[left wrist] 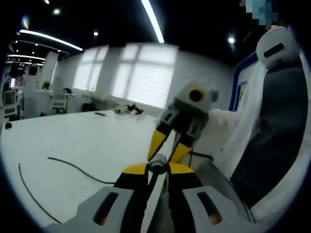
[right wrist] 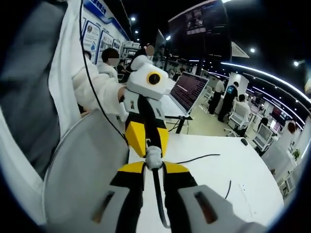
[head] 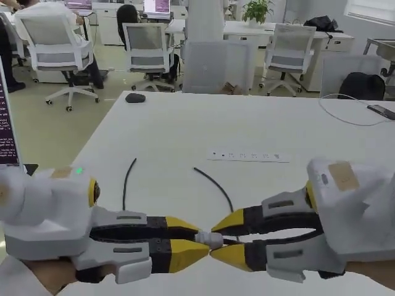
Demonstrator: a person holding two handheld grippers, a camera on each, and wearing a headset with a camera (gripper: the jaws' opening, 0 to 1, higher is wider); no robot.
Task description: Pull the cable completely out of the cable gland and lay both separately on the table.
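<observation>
1. Where the two tools meet tip to tip at the near edge of the white table (head: 185,123), the left gripper (head: 203,239) has its yellow jaws pinched tight on the small pale cable gland (head: 208,238).
2. Behind that gripper, a short black wire (head: 126,179) lies loose on the table.
3. The right gripper (head: 214,239) is nipped narrow on the black cable (head: 216,184) just beside the gland, and the cable's far end trails across the tabletop.

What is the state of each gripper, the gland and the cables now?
left gripper: shut on cable gland.
right gripper: shut on cable, beside the gland.
cable gland: gripped, cable not pulled out.
cable: threaded in gland, far end on table.
second cable: loose on table.
</observation>
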